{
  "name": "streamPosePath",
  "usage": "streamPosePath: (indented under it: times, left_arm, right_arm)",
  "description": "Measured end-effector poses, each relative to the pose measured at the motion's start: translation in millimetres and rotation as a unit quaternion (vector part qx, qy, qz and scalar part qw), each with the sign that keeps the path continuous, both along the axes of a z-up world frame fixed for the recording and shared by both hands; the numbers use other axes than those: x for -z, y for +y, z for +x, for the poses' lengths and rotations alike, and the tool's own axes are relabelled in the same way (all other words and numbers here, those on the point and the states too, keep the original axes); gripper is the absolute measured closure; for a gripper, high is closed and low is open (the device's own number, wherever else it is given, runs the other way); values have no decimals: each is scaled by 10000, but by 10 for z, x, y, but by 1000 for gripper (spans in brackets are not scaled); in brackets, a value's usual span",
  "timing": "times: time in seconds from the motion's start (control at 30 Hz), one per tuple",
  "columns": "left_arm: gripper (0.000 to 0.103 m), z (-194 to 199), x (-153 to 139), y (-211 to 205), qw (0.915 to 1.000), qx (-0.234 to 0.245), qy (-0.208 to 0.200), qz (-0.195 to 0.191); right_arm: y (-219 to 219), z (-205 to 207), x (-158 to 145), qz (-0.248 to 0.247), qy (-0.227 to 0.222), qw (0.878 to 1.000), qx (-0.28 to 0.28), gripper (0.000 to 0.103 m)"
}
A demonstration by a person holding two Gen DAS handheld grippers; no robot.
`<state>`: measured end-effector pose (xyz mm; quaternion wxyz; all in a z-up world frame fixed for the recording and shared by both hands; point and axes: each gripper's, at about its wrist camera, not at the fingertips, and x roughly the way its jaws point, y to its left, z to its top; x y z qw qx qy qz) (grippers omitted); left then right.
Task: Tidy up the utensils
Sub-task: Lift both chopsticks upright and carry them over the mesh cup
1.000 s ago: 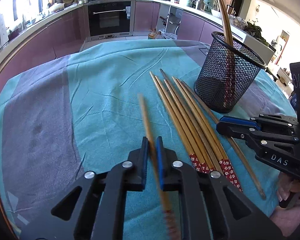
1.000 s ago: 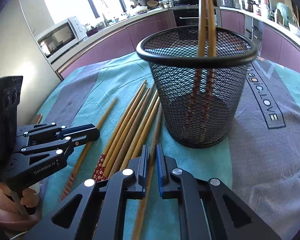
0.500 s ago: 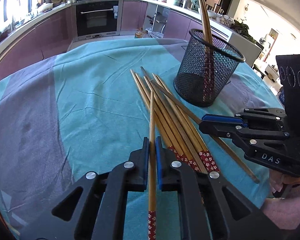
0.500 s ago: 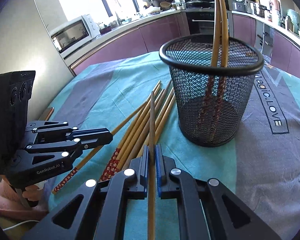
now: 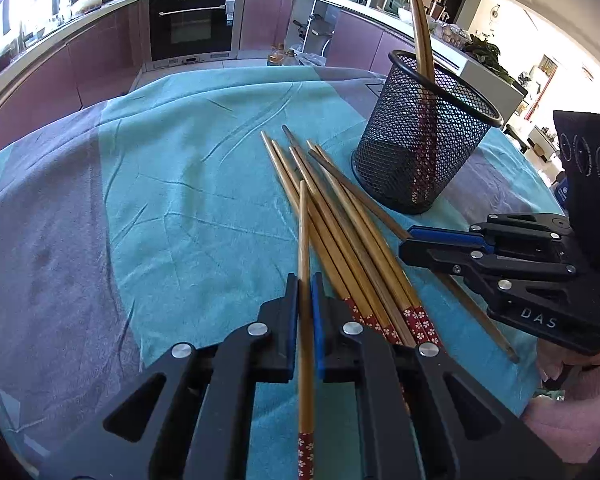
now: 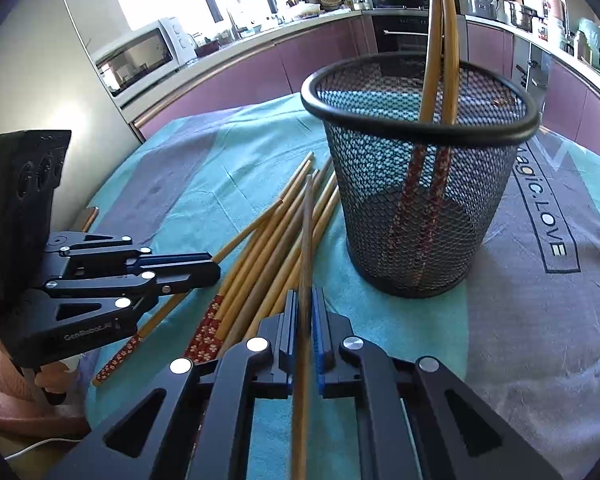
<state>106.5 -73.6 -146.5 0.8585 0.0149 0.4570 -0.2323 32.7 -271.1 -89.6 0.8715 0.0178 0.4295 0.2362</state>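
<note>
My left gripper [image 5: 305, 286] is shut on a wooden chopstick [image 5: 304, 240] with a red flowered end, held above the cloth. My right gripper [image 6: 305, 300] is shut on another chopstick [image 6: 307, 240], pointing toward the black mesh basket [image 6: 420, 216]. The basket [image 5: 416, 160] stands upright with two chopsticks [image 6: 440, 40] in it. Several more chopsticks [image 5: 340, 216] lie in a bundle on the cloth left of the basket, also in the right wrist view [image 6: 268, 248]. Each gripper shows in the other's view: the right [image 5: 416, 244], the left [image 6: 204, 266].
The table is covered by a teal and grey cloth [image 5: 160, 200] with printed lettering [image 6: 540, 216]. Purple kitchen cabinets and an oven [image 5: 192, 24] stand behind, with a microwave [image 6: 140, 56] on the counter.
Both grippers have lifted and drawn back slightly with their chopsticks. The left chopstick has swung from tilted left to pointing straight ahead.
</note>
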Motion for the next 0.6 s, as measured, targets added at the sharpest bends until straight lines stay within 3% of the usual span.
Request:
streamPosePath:
  times: [0.17,0.6]
  left_arm:
    - [96,-41,-152,47,9998,47,-154,-135]
    - [96,-260,-1035,225,9903,266,-1136,-749]
  right_arm:
    - [-107,-117,-214,115,-363,9993,-43,97]
    - [-464,-308,-782,647,-1146,9912,115,97]
